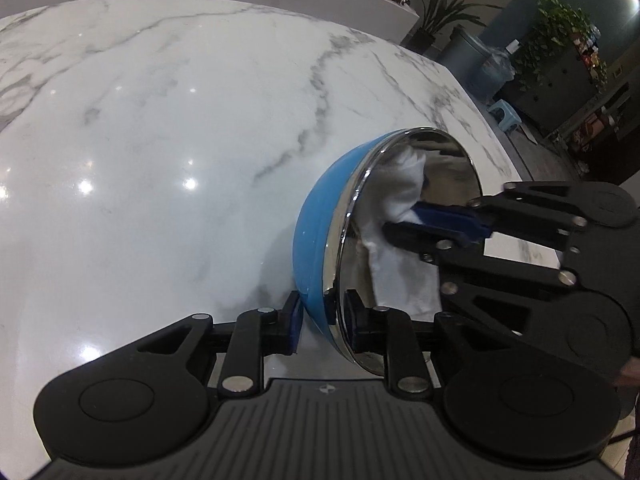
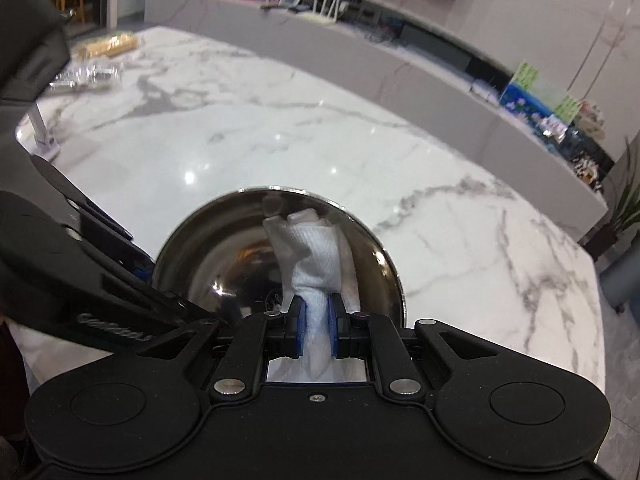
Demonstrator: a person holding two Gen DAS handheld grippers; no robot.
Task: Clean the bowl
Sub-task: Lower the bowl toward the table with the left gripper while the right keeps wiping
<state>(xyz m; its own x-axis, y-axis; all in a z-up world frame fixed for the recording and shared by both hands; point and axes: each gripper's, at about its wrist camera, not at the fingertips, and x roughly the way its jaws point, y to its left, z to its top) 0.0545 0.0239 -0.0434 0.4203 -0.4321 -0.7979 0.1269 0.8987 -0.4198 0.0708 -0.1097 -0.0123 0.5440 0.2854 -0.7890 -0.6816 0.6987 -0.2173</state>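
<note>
A bowl (image 1: 320,216), blue outside and mirror steel inside, is tipped on its side above the marble table. My left gripper (image 1: 320,316) is shut on the bowl's rim, one pad outside, one inside. My right gripper (image 1: 420,224) reaches into the bowl from the right, shut on a white cloth (image 1: 400,268). In the right wrist view, my right gripper (image 2: 317,330) pinches the white cloth (image 2: 316,260), which presses against the shiny inside of the bowl (image 2: 224,264). The left gripper (image 2: 80,280) shows at the left edge.
The white marble table (image 1: 160,120) spreads out beyond the bowl. At its far left corner in the right wrist view lie a crumpled clear wrapper (image 2: 86,74) and a yellow pack (image 2: 108,46). A grey counter (image 2: 360,60) runs behind. The table's right edge (image 1: 500,128) is close.
</note>
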